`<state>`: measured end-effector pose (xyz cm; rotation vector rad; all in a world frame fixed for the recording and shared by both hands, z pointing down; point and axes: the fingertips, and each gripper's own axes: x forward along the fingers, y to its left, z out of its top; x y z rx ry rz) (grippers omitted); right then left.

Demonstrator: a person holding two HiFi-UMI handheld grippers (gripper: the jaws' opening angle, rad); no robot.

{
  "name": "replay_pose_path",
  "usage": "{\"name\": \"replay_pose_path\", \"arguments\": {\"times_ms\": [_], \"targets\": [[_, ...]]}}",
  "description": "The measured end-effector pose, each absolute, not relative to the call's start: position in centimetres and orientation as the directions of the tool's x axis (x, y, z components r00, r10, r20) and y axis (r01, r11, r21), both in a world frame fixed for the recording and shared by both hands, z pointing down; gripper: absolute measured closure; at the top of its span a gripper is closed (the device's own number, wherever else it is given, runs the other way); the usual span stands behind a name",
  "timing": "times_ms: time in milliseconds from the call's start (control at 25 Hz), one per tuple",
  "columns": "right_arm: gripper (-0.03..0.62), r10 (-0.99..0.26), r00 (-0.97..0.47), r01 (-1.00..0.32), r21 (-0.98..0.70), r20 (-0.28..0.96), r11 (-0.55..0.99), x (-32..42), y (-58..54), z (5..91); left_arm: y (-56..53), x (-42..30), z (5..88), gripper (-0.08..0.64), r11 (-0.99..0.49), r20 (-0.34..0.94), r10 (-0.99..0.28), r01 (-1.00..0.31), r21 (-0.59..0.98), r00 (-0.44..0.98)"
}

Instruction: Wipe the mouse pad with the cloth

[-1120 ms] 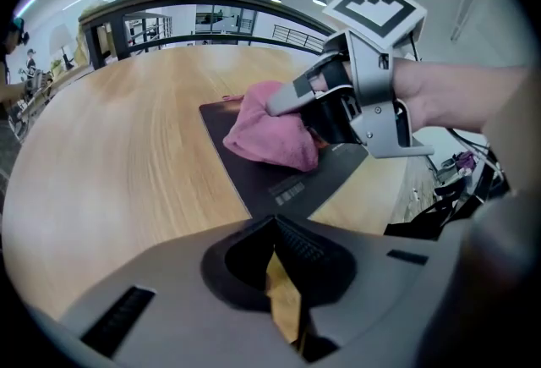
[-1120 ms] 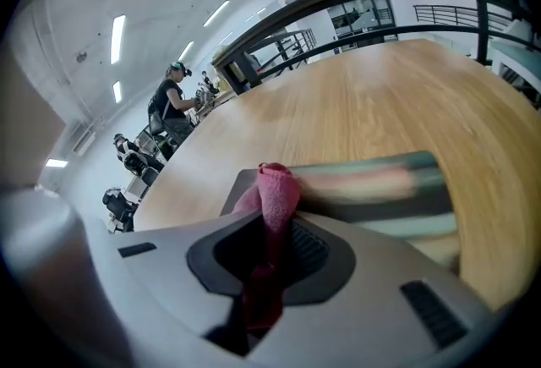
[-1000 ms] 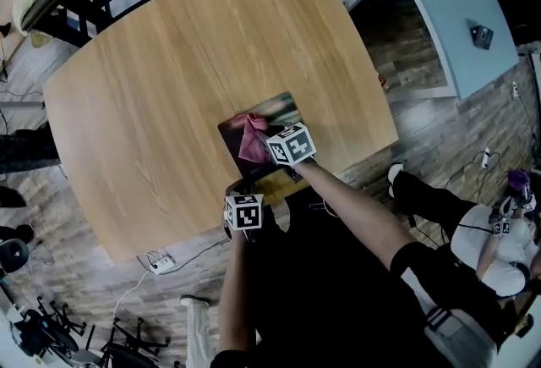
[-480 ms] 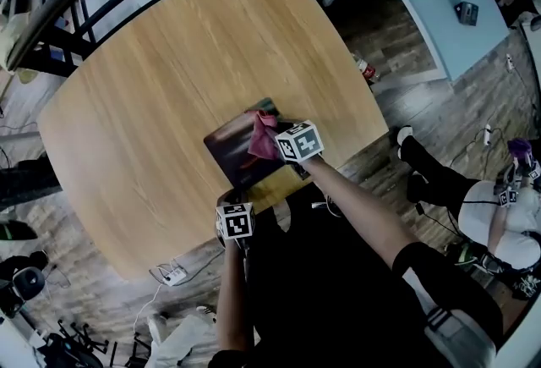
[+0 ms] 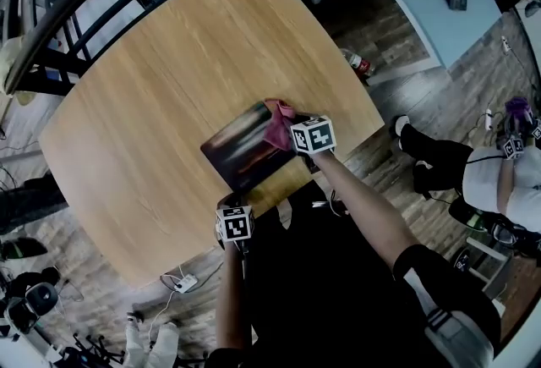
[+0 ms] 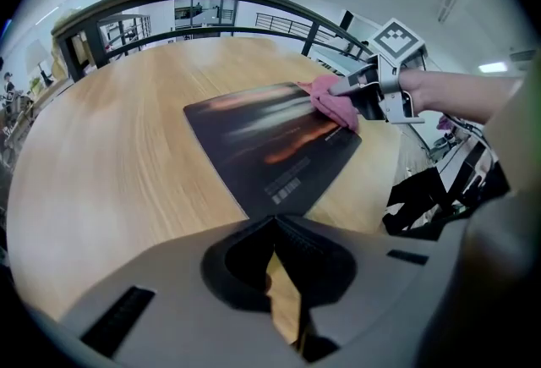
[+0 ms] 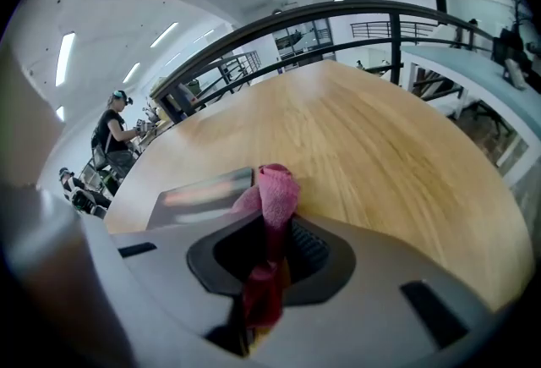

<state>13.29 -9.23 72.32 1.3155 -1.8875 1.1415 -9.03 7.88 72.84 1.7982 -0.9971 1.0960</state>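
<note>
Mouse pad (image 5: 241, 151): dark, lying flat on wooden table (image 5: 144, 79). Pink cloth (image 5: 277, 128): on pad's far right corner, clamped in my right gripper (image 7: 269, 260). My left gripper (image 6: 275, 227): jaws together, empty, by pad's near corner.

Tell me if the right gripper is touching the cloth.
Touching. The right gripper view shows the right gripper with its jaws shut on the pink cloth.

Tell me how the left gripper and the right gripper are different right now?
The right gripper is pinching the pink cloth, but the left gripper pinches nothing. The right gripper is at the far right corner of the mouse pad, while the left gripper sits by the pad's near corner, close to the table edge. Both grippers are shut.
</note>
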Motion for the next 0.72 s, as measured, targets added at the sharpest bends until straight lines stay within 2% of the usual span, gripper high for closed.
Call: {"name": "replay_pose_path", "arguments": {"times_ms": [200,480,720], "targets": [[0.528,-0.522,-0.300,-0.949,-0.308,0.799,0.073,15.8,-9.4,70.3,8.1,-9.0,73.0,0.535,-0.414,0.921,-0.206,-0.883,0.223,0.330],[0.528,-0.615,-0.319,-0.936,-0.341,0.721,0.086,15.0,-8.1,64.9,7.9,-8.7,72.7,0.535,-0.427,0.905,-0.179,-0.859,0.281,0.386],[0.528,-0.591,-0.429,-0.898,-0.392,0.683,0.198,8.9,-4.8,62.2,1.5,-12.3,68.0,0.534,-0.432,0.834,-0.374,-0.872,0.231,0.406]]}}
